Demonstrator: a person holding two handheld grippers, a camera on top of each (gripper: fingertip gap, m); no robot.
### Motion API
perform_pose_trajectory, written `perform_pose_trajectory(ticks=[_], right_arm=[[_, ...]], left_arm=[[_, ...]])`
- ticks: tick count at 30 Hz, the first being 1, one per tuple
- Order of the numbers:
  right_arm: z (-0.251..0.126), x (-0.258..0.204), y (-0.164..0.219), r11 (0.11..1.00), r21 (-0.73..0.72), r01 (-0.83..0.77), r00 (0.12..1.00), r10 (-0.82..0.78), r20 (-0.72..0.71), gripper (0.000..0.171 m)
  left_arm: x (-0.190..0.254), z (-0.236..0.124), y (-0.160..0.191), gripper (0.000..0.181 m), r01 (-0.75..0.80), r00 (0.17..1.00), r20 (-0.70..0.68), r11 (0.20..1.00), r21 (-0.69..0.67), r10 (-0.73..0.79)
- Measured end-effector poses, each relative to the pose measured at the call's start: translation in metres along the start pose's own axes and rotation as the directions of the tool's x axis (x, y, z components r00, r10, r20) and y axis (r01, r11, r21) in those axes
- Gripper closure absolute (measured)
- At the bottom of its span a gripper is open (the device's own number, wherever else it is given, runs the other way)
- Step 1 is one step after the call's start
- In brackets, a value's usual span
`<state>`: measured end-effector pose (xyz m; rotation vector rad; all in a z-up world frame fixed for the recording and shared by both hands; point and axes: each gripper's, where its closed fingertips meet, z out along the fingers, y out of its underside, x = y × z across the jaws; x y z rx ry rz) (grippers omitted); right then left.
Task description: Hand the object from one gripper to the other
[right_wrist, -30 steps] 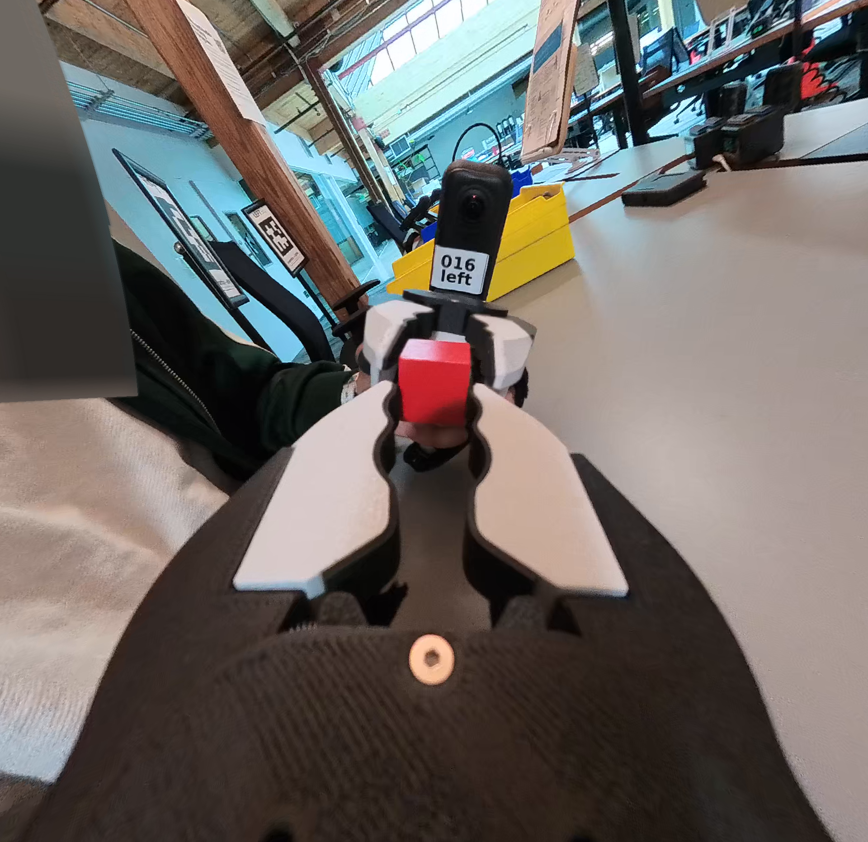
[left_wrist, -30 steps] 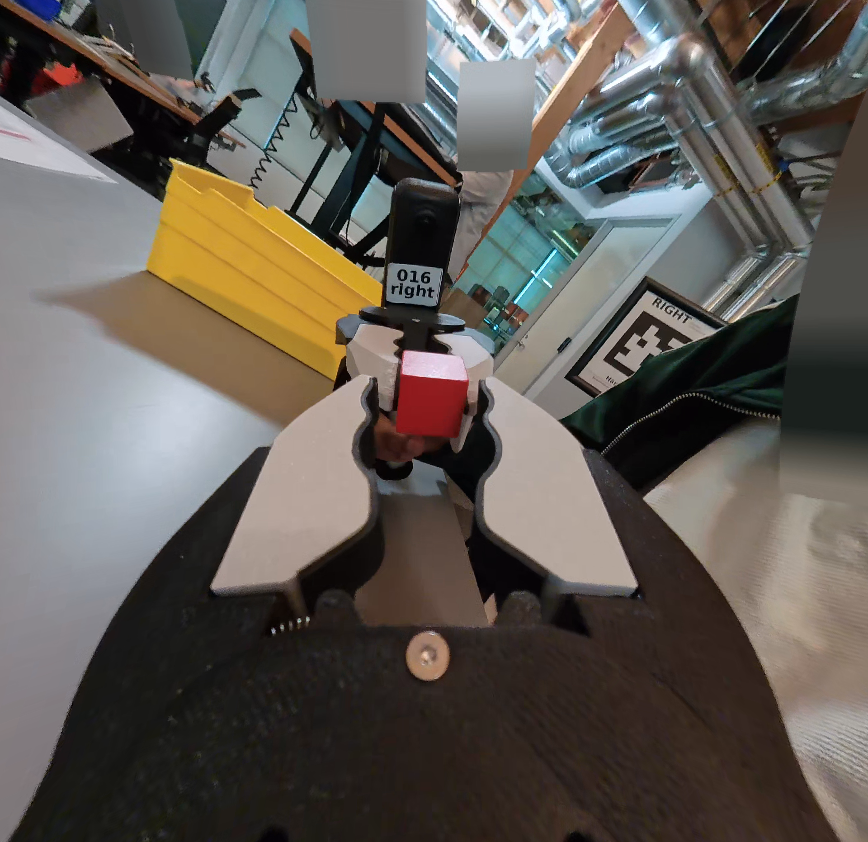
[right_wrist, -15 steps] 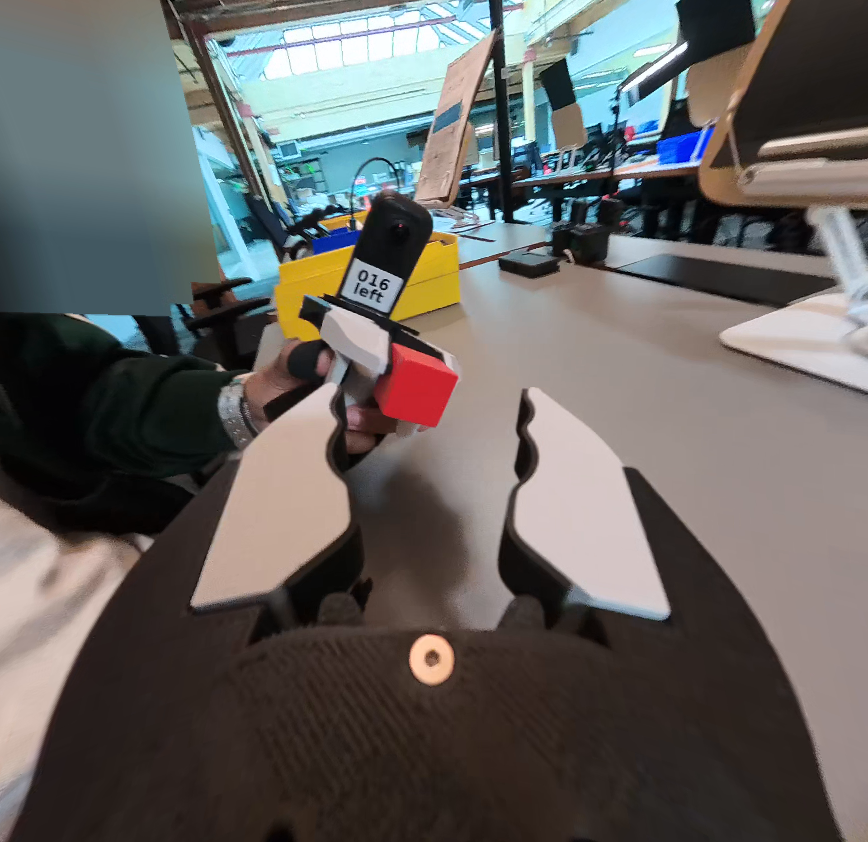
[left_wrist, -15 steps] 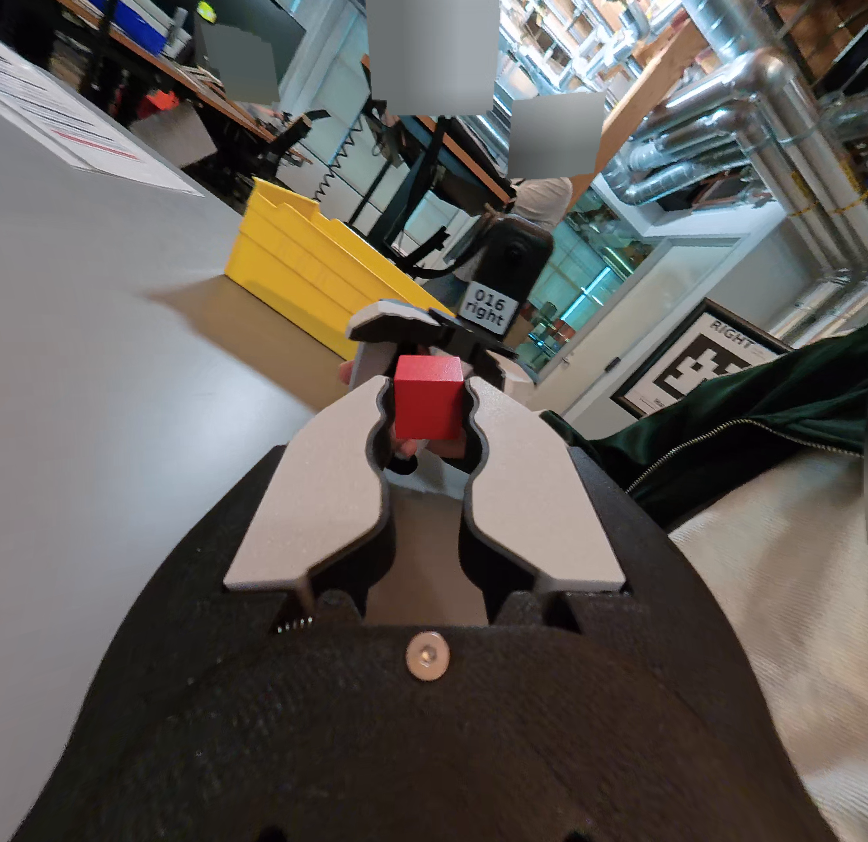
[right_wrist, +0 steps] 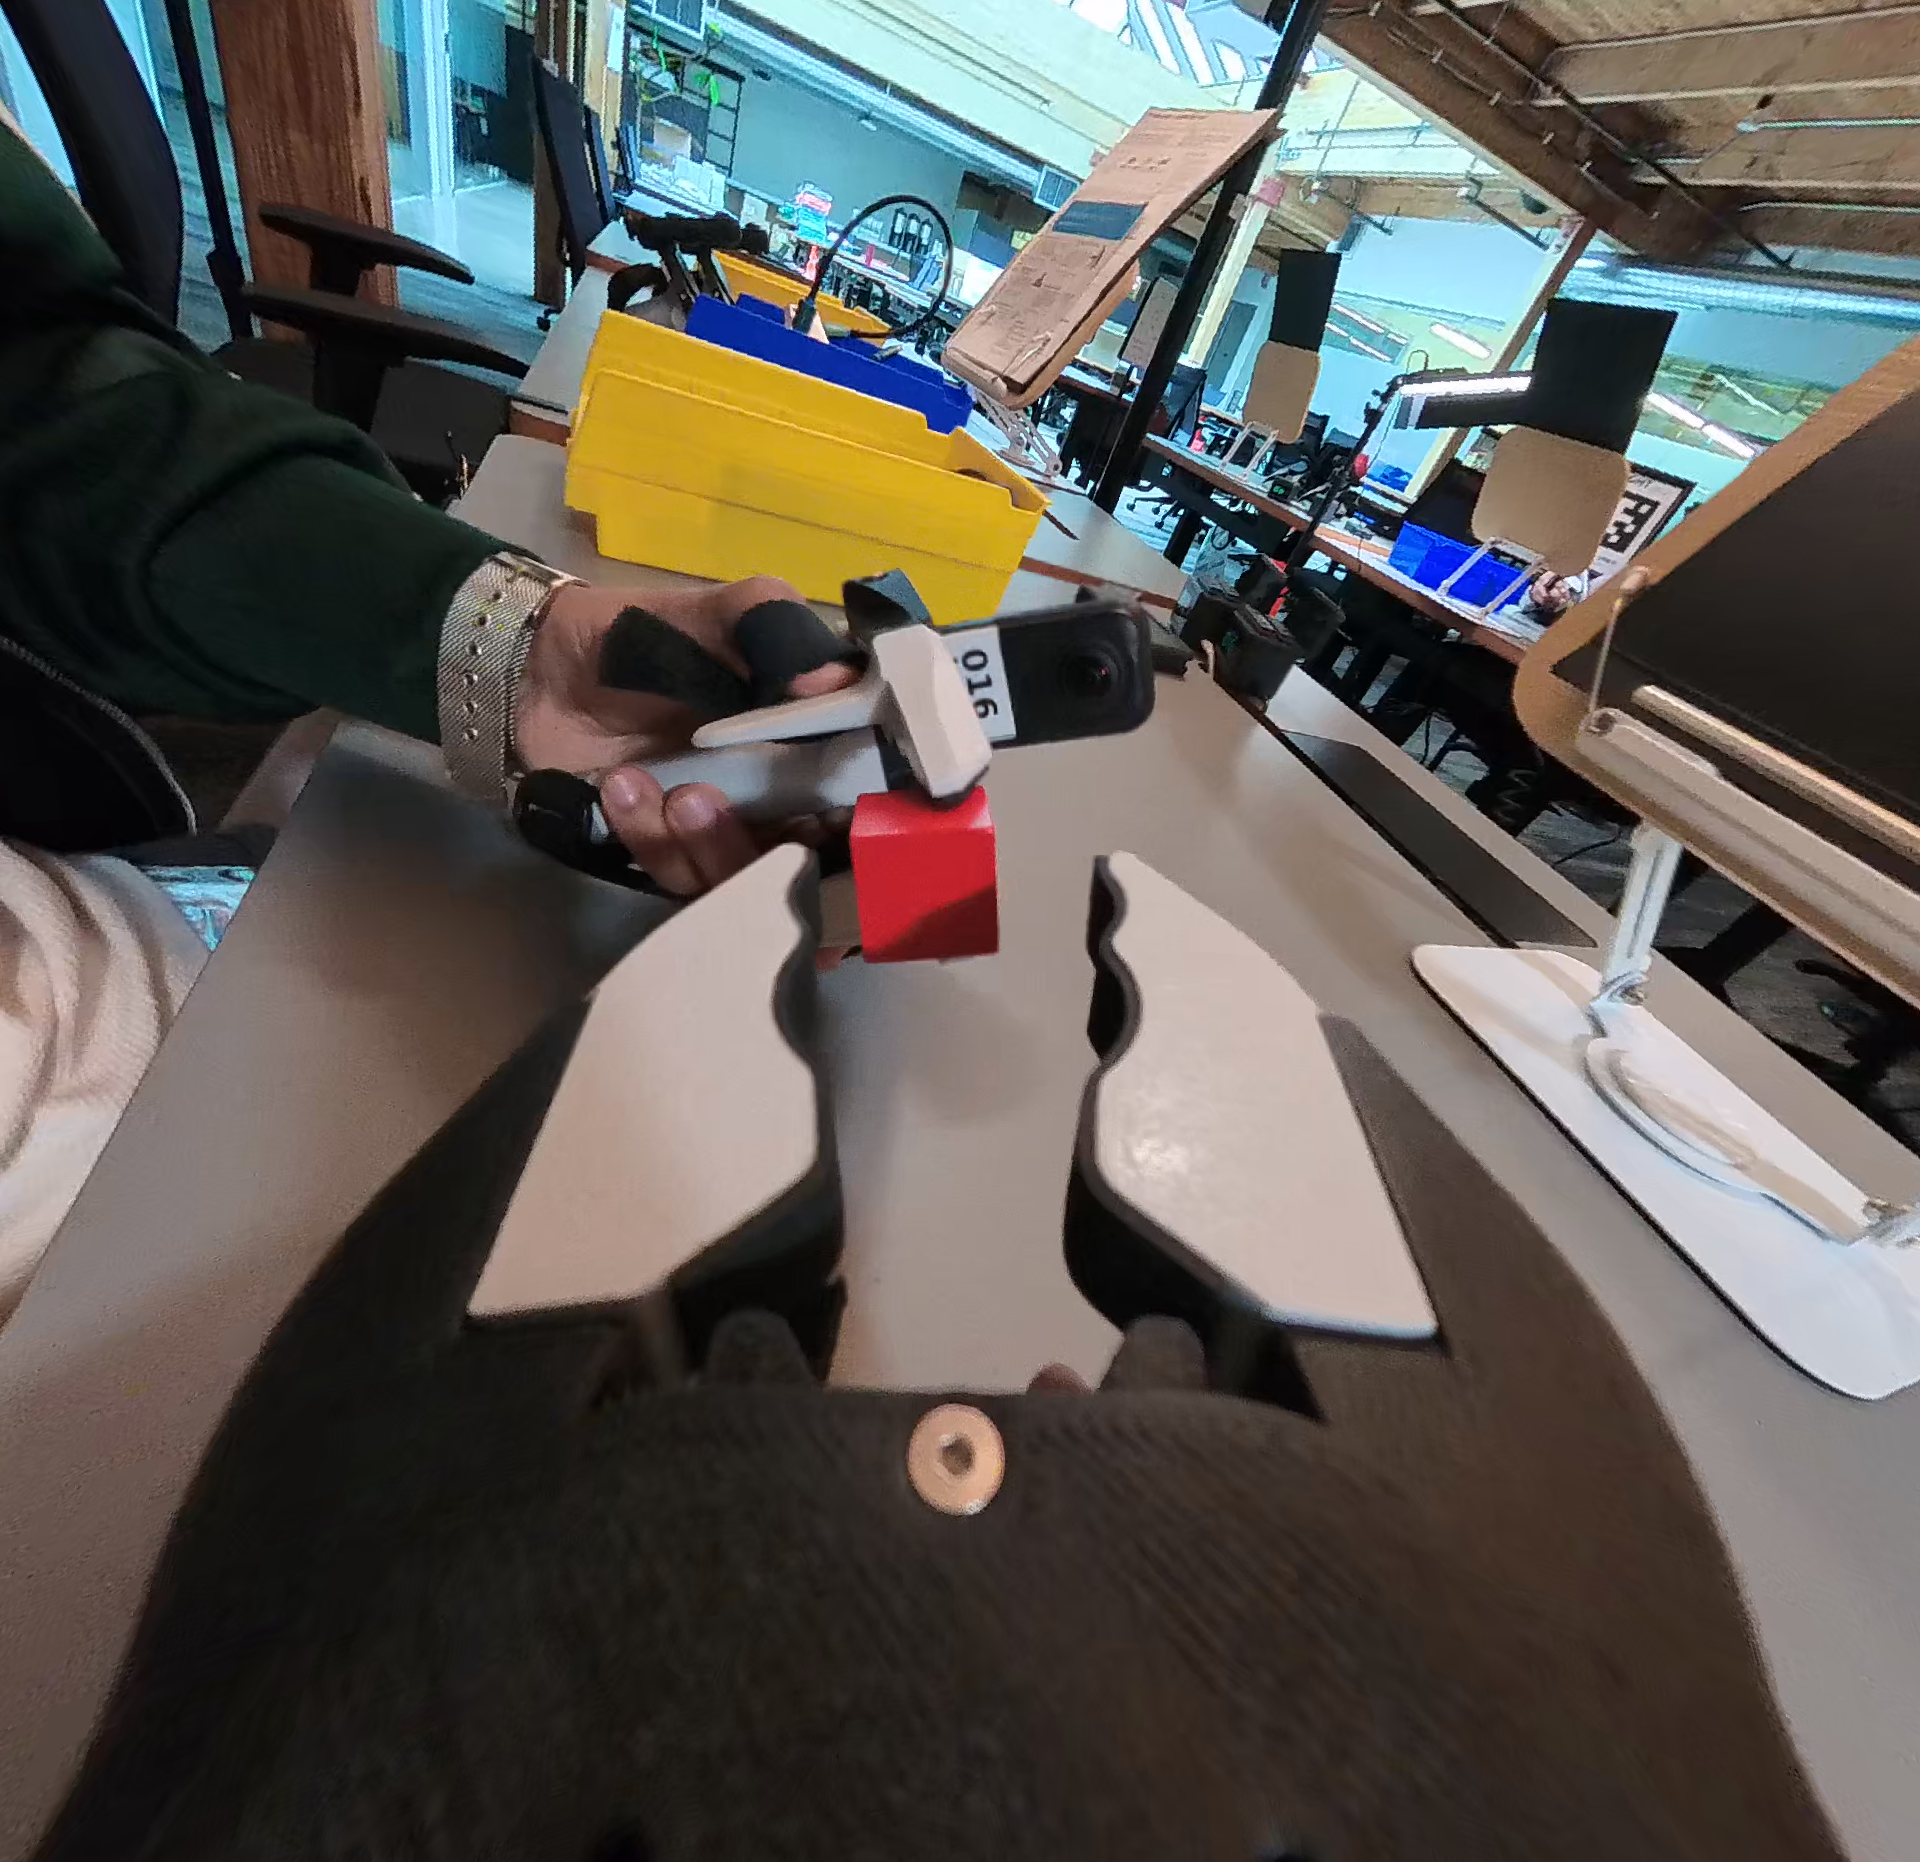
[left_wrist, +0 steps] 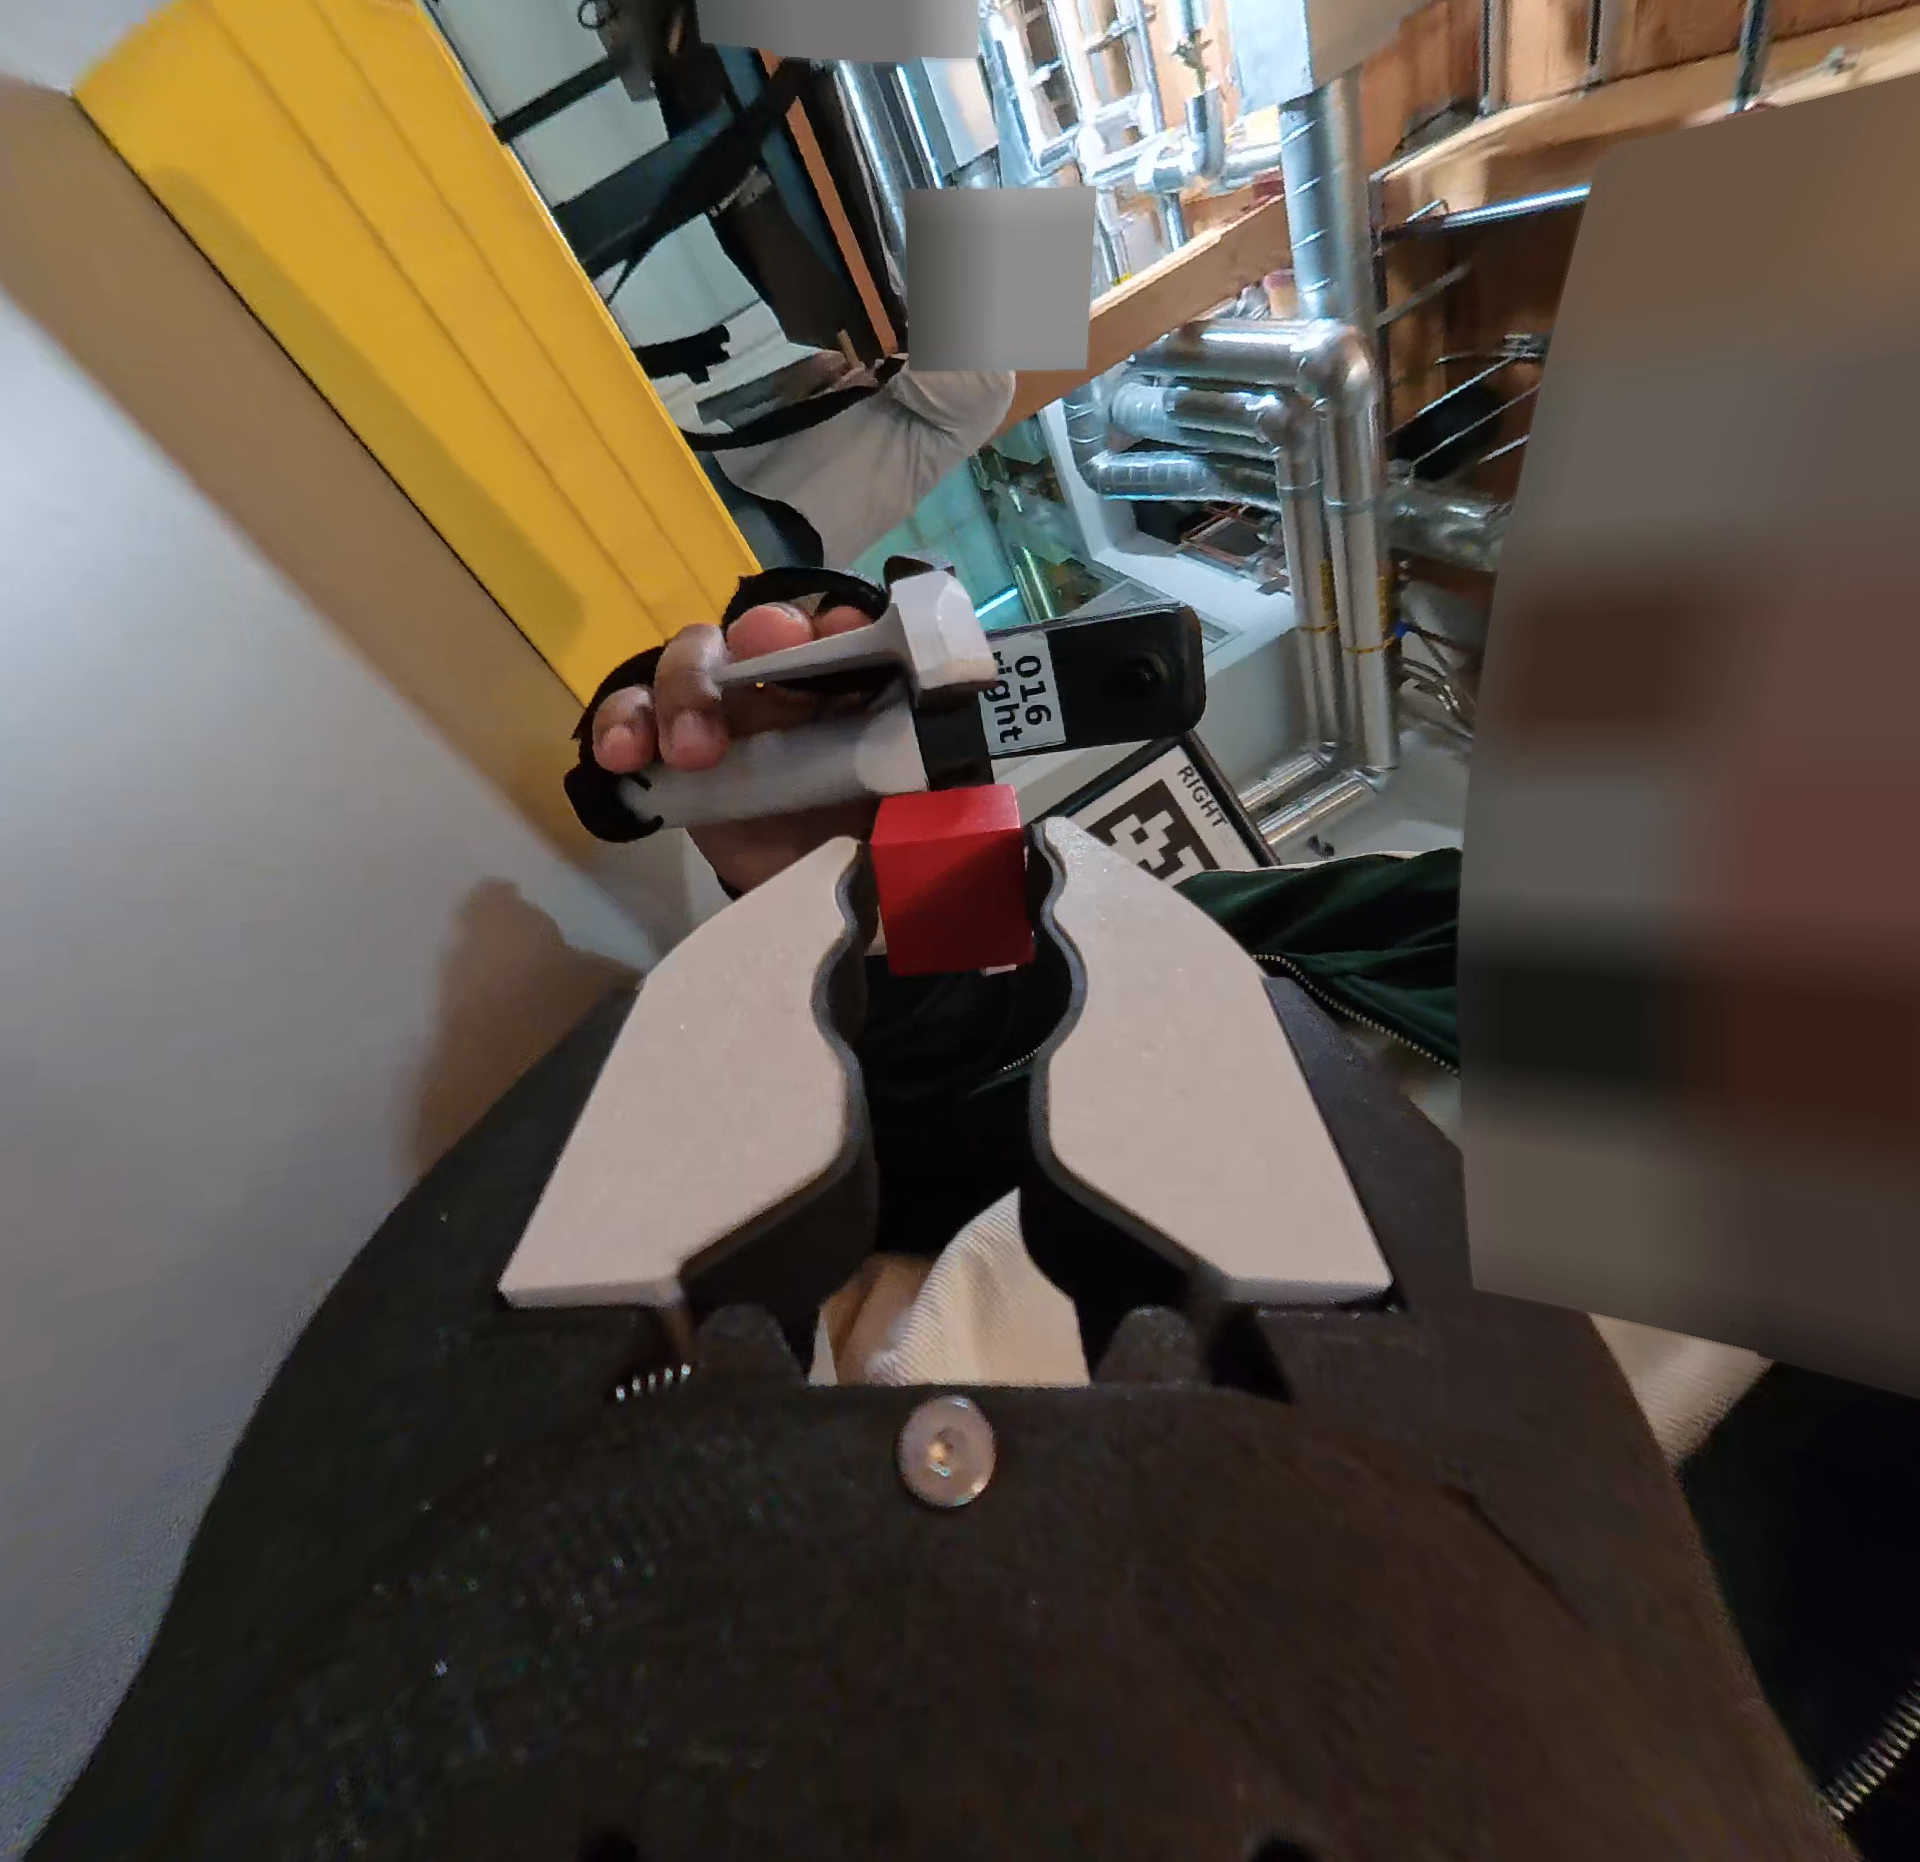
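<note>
Holding status: the small red cube with matte faces (left_wrist: 951, 893) is clamped between the two grey fingertips of the left gripper (left_wrist: 948, 882); it sits at the very tips, not deep in the jaws
Left gripper jaws: closed on the cube, both inner edges touching its sides
Right gripper (right_wrist: 951, 903): jaws apart with nothing between them; in the right wrist view the cube (right_wrist: 923, 877) lies just beyond its tips, nearer the left finger
Cube position: in the air above the grey tabletop (right_wrist: 1195, 804), well apart from the yellow plastic bin (right_wrist: 790, 482)
Task stage (judgement): the transfer looks complete, with the left gripper as sole holder
Risk, slip: a shallow tip grip may let the cube pivot or drop if the grip slackens or the wrist turns sharply
Risk, collision: the open right fingers remain near the cube; a careless sideways move could knock it loose
</note>
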<state>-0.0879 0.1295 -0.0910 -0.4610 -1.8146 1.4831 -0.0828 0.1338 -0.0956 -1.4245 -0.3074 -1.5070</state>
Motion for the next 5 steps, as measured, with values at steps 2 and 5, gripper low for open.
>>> perform_pose_trajectory(ticks=[2,5], right_arm=[[0.0004,-0.0027,-0.0002,1.000,-0.006,0.019,1.000,-0.019,0.011,0.127],[0.0023,-0.0071,0.0041,0.999,-0.030,0.036,0.999,-0.035,0.030,0.130]], left_arm=[[-0.0006,0.0003,0.0011,0.153,0.023,1.000,-0.008,1.000,-0.004,-0.023],[0.0021,0.0006,0.0014,0.153,0.061,0.997,-0.047,0.998,-0.004,-0.061]])
